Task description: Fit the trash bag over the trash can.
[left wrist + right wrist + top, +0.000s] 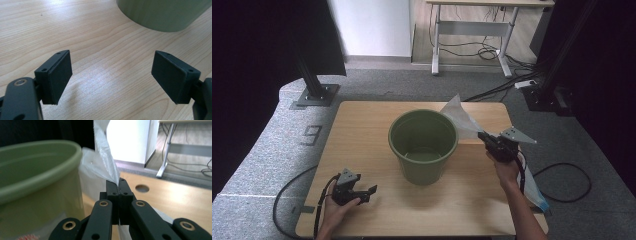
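step: lining bin, bag lifted beside rim | R gripper (485, 136) jaws clamped on thin translucent white plastic bag (460, 119), right of green bin (423, 145) at table (362, 130) center | L gripper (362, 192) wide open, holding 0 items, near-left | next (est.): L grabs other edge, spread mouth over rim

Left gripper (362, 192) rests low, fingers (56, 77) spread wide apart; right gripper (484, 136) raised, fingers (117, 191) pressed together.

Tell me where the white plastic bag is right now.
In the high view the white plastic bag is lifted at the table's right side, pinched in the right gripper, just right of the green bucket rim.
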Motion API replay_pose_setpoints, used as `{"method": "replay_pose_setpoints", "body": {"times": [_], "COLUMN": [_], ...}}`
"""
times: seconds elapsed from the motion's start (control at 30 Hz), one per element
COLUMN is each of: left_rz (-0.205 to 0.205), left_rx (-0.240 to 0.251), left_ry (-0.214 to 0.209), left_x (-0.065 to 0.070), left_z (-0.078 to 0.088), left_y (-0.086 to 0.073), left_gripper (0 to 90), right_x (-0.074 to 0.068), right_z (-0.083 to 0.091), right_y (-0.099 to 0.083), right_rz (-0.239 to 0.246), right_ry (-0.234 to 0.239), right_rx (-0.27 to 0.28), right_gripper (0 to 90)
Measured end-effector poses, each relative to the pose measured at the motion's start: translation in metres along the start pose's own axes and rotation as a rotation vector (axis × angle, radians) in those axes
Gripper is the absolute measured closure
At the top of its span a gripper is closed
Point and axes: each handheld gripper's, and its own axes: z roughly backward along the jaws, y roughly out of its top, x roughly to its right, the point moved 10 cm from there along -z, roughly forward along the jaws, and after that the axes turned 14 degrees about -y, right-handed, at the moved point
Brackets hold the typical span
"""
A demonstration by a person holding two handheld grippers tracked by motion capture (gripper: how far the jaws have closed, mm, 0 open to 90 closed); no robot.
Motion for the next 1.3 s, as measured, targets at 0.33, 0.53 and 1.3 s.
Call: {"method": "replay_pose_setpoints", "body": {"times": [0.33,0.53,1.3], "left_rz": [0.01,0.01,0.014], "left_rx": [0.01,0.009,0.012], "left_ry": [0.005,0.008,0.009], "left_x": [-0.002,-0.004,-0.005], "left_z": [0.003,0.003,0.006], "left_y": [0.0,0.0,-0.001], "left_gripper": [16.4,16.4,16.5], "right_x": [0.013,0.024,0.003], "right_z": [0.017,0.024,0.077], "right_y": [0.036,0.05,0.103], "right_rz": [-0.022,-0.053,-0.037], "right_ry": [-0.027,-0.048,0.023], "right_rx": [0.077,0.116,0.289], "right_gripper": [88.8,88.9,88.8]}}
